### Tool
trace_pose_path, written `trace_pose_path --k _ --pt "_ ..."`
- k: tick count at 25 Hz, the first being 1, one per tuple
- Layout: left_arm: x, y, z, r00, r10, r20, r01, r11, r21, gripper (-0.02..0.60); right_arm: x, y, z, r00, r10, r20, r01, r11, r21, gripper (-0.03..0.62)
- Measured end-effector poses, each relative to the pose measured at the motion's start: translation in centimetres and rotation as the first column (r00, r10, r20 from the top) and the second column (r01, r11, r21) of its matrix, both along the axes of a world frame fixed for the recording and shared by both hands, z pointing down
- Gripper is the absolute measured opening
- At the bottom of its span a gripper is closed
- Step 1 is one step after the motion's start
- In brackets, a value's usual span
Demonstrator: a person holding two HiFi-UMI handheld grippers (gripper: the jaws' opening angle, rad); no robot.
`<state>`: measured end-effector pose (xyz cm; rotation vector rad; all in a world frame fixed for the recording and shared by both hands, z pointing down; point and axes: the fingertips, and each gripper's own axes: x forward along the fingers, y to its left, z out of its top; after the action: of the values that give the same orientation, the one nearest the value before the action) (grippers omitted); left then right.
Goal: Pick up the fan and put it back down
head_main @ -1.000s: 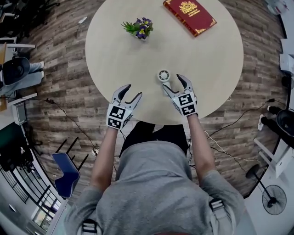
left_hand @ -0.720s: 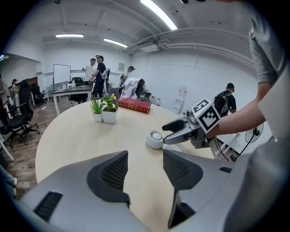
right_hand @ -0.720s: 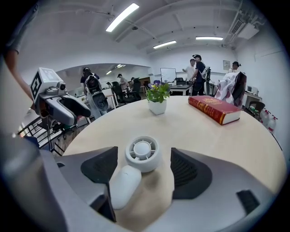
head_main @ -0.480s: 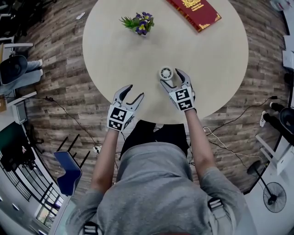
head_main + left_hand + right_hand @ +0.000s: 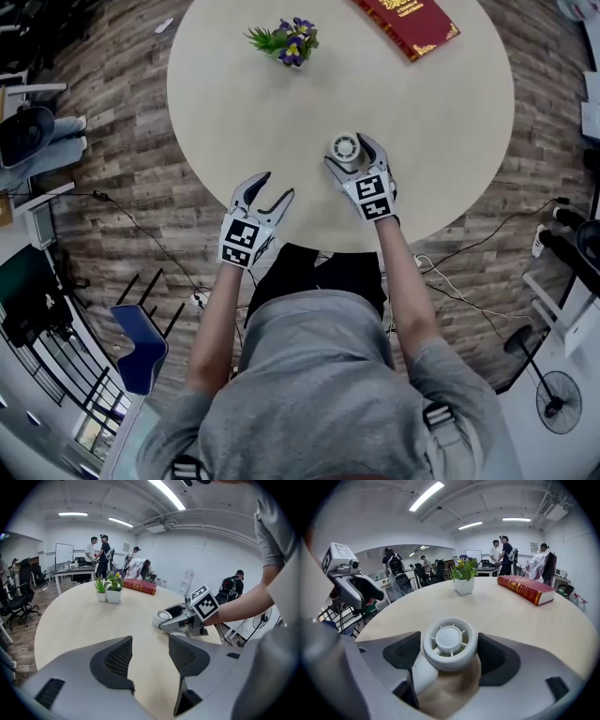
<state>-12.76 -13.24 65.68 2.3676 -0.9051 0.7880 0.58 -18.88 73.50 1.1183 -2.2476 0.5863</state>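
Currently the right tool (image 5: 349, 155) is spreading its jaws around the fan (image 5: 450, 643), which is sitting on the surface (image 5: 422, 122) between seemingly clear pads, handle pointing back; the left tool (image 5: 272, 186) is hovering released, farther away.

Forearms extended, the left claw (image 5: 276, 185) gapes (tilted downward) while the right claw (image 5: 348, 151) is opening around the fan (image 5: 450, 642).

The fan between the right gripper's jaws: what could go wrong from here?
1. The jaws of the right gripper are opening with the fan between them, not gripped. Its round head offers only a curved rim, so a closing grip might slip.
2. The head looks wider than the stem under it, so a nudge from either pad could tip it.
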Motion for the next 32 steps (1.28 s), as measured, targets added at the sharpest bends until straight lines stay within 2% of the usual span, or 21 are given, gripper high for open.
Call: trace_pose_path --k 7,10,24,32 --pt "0.2 0.0 0.2 1.000 0.003 0.004 -0.003 1.000 -0.004 0.258 -0.1 -0.5 0.2 0.999 0.026 0.042 -0.026 1.000 -0.017 0.385" --pt "0.2 0.0 0.3 1.000 0.006 0.006 -0.006 1.000 -0.006 0.258 0.2 -0.8 0.3 0.999 0.026 0.032 -0.025 1.000 -0.015 0.367" --pt "0.8 -0.5 -0.9 1.000 0.011 -0.010 -0.011 1.000 0.015 0.258 0.0 0.5 -0.3 0.999 0.023 0.026 -0.023 1.000 0.000 0.365" --pt "0.7 -0.5 -1.8 1.000 0.020 -0.017 -0.019 0.999 0.033 0.258 0.4 0.4 -2.1 0.998 0.054 0.036 -0.055 0.998 0.020 0.365"
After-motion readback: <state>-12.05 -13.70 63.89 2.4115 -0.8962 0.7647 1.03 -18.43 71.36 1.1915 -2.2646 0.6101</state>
